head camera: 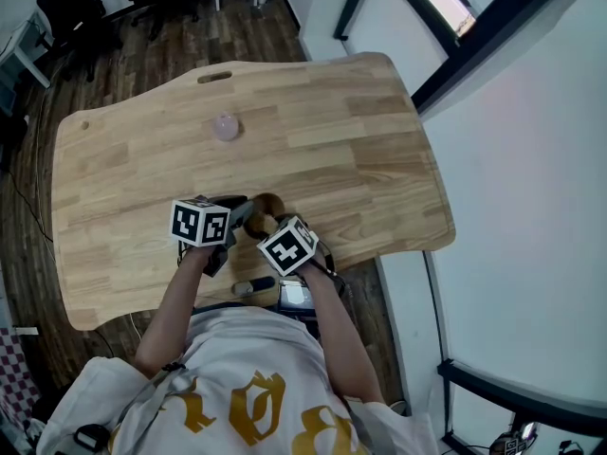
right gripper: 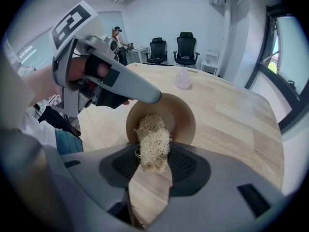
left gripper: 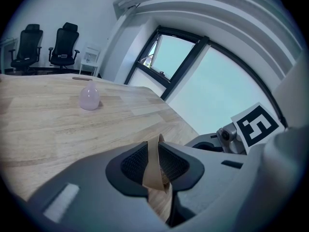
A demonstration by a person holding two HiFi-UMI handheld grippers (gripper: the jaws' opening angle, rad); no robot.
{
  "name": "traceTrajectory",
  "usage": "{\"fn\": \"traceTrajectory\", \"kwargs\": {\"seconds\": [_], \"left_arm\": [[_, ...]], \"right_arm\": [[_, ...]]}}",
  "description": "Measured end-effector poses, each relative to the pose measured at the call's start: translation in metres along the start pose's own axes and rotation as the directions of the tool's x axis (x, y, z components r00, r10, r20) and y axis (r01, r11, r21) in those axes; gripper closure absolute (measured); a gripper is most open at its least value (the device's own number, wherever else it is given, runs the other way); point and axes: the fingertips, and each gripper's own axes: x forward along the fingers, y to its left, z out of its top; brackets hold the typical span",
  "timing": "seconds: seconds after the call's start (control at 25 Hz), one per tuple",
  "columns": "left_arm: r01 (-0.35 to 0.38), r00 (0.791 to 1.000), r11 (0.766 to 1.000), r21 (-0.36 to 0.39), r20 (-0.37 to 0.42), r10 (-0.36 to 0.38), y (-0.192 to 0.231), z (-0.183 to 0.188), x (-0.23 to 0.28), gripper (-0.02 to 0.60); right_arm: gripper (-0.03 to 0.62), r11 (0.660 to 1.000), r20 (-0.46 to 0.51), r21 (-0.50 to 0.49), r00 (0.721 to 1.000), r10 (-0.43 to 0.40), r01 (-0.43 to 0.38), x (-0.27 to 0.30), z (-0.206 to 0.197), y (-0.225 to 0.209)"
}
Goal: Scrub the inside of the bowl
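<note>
A small tan bowl is held tilted just above the near part of the wooden table. My left gripper is shut on its rim; in the left gripper view the thin tan rim stands edge-on between the pads. The right gripper view looks into the bowl, with the left gripper clamping its upper left edge. My right gripper is shut on a straw-coloured fibre scrubber, which reaches into the bowl's opening. Whether it touches the inner wall is hidden.
A small pale pink rounded vessel stands alone farther out on the table. Black office chairs are beyond the far edge. A window wall runs along the right. The person's body is against the near table edge.
</note>
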Motion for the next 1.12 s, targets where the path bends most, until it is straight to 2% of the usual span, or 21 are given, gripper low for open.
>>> {"fn": "traceTrajectory", "kwargs": {"seconds": [0.64,1.12], "left_arm": [[0.027,1.000,1.000,0.002,-0.015,-0.027,-0.006,0.000,0.003,0.512],[0.055,0.998,0.998,-0.016,-0.011,-0.056,-0.014,-0.001,0.003,0.523]], "right_arm": [[0.430,0.988,-0.009,0.126,0.996,-0.084,0.084,-0.001,0.000,-0.026],[0.430,0.973,0.043,0.162,0.984,-0.171,0.162,-0.008,0.004,-0.044]]}}
